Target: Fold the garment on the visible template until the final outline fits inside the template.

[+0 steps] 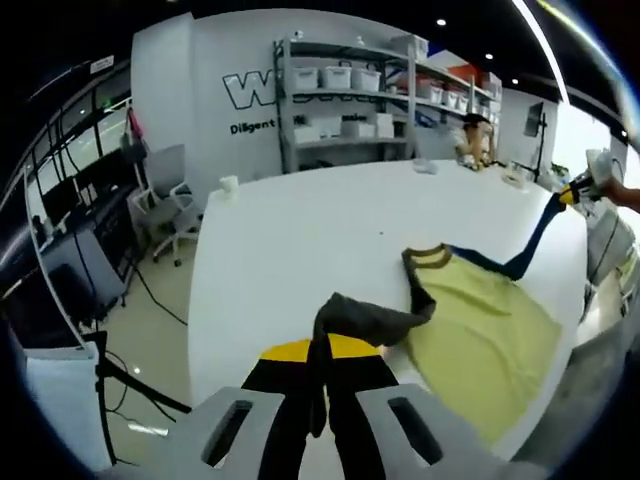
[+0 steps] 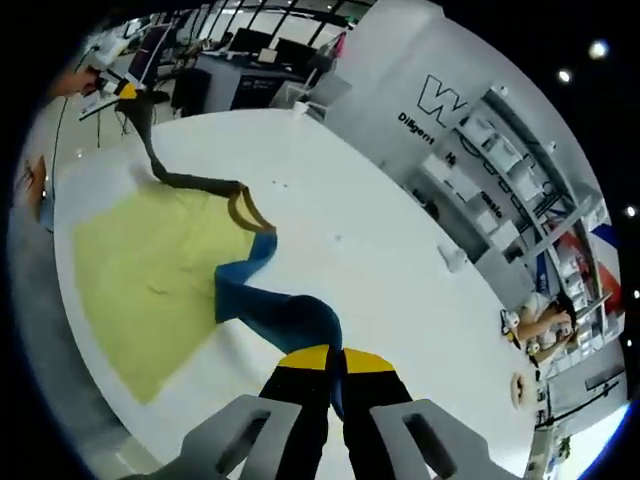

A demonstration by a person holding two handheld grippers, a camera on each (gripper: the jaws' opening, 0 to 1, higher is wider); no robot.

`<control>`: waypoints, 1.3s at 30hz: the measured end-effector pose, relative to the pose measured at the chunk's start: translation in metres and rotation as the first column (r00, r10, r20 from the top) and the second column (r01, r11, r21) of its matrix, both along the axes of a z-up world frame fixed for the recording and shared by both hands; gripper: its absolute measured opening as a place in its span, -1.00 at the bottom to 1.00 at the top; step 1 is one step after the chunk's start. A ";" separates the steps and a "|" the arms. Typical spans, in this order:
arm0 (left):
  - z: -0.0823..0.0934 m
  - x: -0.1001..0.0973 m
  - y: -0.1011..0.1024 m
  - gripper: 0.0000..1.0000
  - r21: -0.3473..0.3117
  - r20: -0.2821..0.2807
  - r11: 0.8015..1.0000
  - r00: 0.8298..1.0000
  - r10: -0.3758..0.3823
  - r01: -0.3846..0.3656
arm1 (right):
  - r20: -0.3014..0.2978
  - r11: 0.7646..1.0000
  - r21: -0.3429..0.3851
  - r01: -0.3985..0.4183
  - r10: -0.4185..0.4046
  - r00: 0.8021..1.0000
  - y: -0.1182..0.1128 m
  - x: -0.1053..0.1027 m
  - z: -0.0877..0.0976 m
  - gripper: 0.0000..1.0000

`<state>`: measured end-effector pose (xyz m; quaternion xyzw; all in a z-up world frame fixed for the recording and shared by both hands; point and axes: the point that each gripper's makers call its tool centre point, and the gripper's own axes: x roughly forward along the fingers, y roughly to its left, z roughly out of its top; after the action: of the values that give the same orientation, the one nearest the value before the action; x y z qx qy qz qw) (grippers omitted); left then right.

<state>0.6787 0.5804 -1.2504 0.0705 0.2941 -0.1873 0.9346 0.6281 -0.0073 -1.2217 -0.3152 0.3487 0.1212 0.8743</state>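
Note:
A yellow shirt with a brown-edged collar lies flat on the white table. My left gripper is shut on its dark grey sleeve, lifted off the table. My right gripper is shut on its blue sleeve, also raised. In the left gripper view the right gripper shows at the far right, pulling the blue sleeve out taut. In the right gripper view the left gripper shows at the upper left, holding the grey sleeve stretched.
Shelves with white bins stand against the far wall. An office chair and desks with monitors are left of the table. A white cup sits at a table corner. A person sits at the far end.

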 end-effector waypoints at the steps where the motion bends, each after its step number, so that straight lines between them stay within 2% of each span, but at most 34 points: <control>1: 0.000 0.002 0.004 -0.95 0.002 -0.004 1.000 1.000 0.015 -0.015 | 0.000 1.000 -0.007 0.007 -0.007 1.000 -0.003 0.002 0.001 -1.00; 8: 0.002 0.012 0.021 -0.95 -0.003 -0.011 0.997 0.997 0.072 -0.072 | -0.001 0.997 -0.012 0.078 -0.078 0.997 -0.029 0.014 0.004 -1.00; 13: 0.000 0.014 0.033 -0.95 0.015 -0.021 0.995 0.995 0.094 -0.094 | -0.008 0.994 -0.015 0.109 -0.109 0.994 -0.047 0.013 0.000 -1.00; 17: -0.007 0.014 0.041 -0.95 0.023 -0.044 0.993 0.992 0.119 -0.119 | -0.027 0.992 -0.033 0.119 -0.120 0.992 -0.063 0.012 -0.010 -1.00; 25: -0.016 0.020 0.041 -0.95 0.028 -0.059 0.991 0.989 0.136 -0.134 | -0.050 0.992 -0.038 0.124 -0.126 0.991 -0.073 0.007 -0.026 -1.00; 32: -0.031 0.021 0.044 -0.95 0.039 -0.096 0.985 0.981 0.172 -0.168 | -0.093 0.989 -0.070 0.134 -0.140 0.986 -0.088 -0.001 -0.048 -1.00; 39: -0.046 0.020 0.056 -0.95 0.046 -0.126 0.977 0.969 0.214 -0.210 | -0.127 0.986 -0.089 0.139 -0.150 0.980 -0.100 -0.007 -0.064 -1.00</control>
<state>0.6983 0.6359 -1.2965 0.0414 0.3636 -0.0857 0.9267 0.6214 -0.1078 -1.2861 -0.3149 0.4330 0.0642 0.8422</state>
